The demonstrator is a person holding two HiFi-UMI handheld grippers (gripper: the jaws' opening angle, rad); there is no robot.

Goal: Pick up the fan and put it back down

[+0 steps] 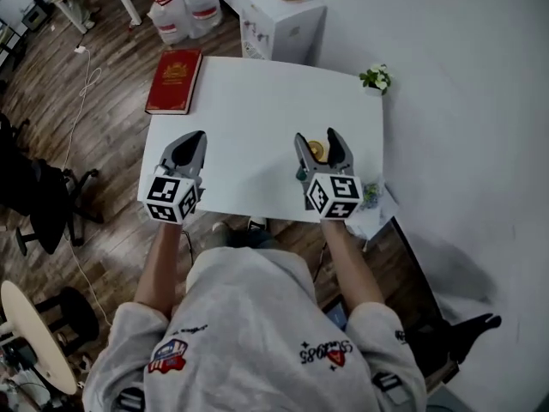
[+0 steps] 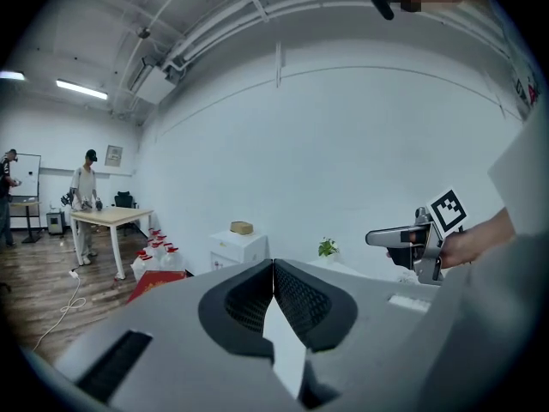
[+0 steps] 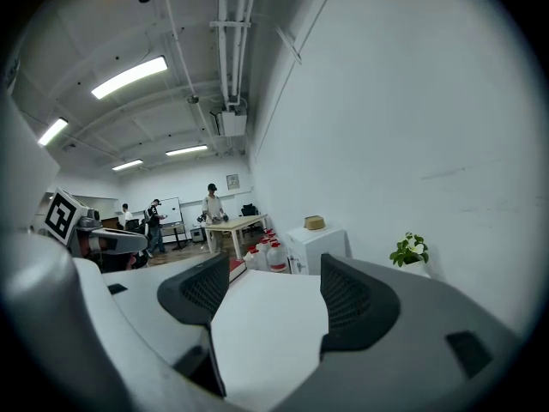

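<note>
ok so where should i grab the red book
By its long left edge, coming in level from the left: the red book lies flat, and that edge seems to overhang the white table slightly, so one of the jaws can slip beneath.

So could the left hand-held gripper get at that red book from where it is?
Probably yes: only bare table lies between the left hand-held gripper and the red book, though its jaws are shut and must open first.
</note>
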